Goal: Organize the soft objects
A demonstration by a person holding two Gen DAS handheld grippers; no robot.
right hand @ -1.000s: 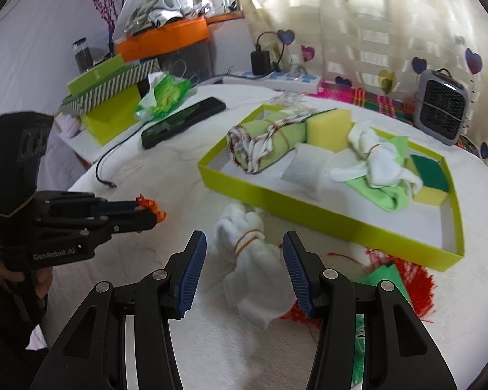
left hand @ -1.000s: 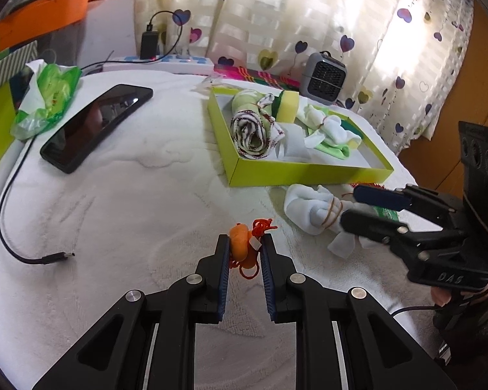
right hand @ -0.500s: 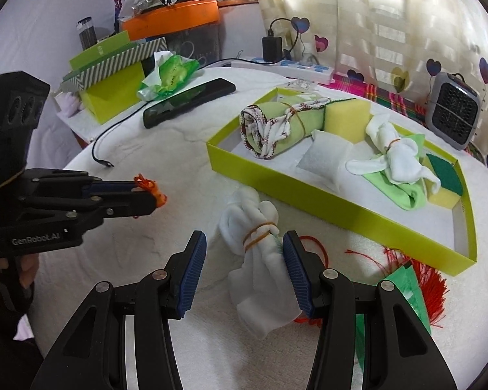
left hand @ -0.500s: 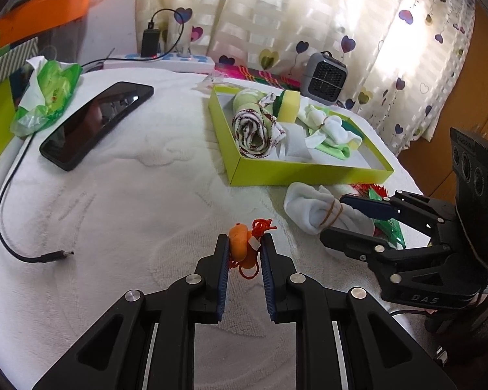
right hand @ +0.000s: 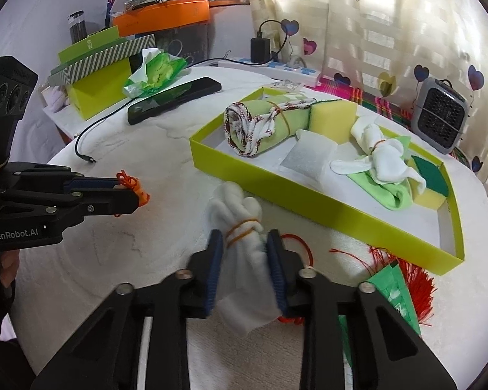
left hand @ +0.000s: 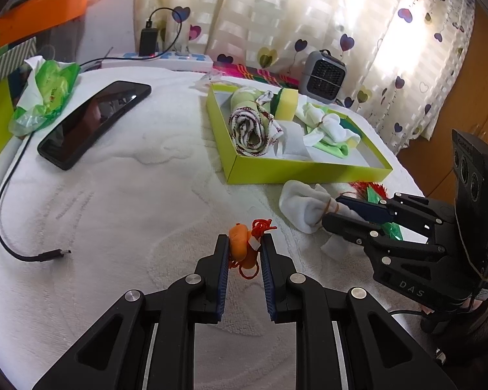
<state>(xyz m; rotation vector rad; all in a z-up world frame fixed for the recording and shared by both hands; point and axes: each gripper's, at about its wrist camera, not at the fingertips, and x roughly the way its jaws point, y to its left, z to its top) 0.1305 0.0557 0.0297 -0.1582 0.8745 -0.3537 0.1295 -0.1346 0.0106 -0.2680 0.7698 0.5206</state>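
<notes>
White rolled cloth bundle bound with an orange rubber band (right hand: 244, 243), lying on the white fluffy surface (right hand: 130, 253) just in front of the near wall of the shallow lime-green cardboard tray (right hand: 309, 201). Clamped at its lower half between the blue pads of the right claw (right hand: 244, 273), jaws just closed in on it, banded end poking forward past the fingertips. Seen from the left wrist, same bundle (left hand: 304, 201) pinched by the right claw (left hand: 348, 211), apart from the tray wall (left hand: 292, 174).

Small orange soft toy with a red string (left hand: 240, 245), gripped tight between the pads of the left claw (left hand: 244, 243), above open surface (left hand: 130, 211). From the right wrist, only red string showing at the tip of the left claw (right hand: 131, 190).

Inside the tray: green-and-white rolled towel (right hand: 260, 123), yellow sponge block (right hand: 333, 117), white flat pad (right hand: 309, 159), white-and-green tied cloth (right hand: 384, 165), green-topped sponge (right hand: 429, 185). Bare tray floor at the near right corner.

To the right of the bundle, touching the surface: red fringed tassel with green plastic (right hand: 397, 279), close to the tray's corner. Wide bare stretch of surface between the two claws. Farther off, black phone (left hand: 91, 120), black cable end (left hand: 48, 255), green tissue packet (left hand: 45, 94), grey small fan (left hand: 323, 76) beyond the tray.
</notes>
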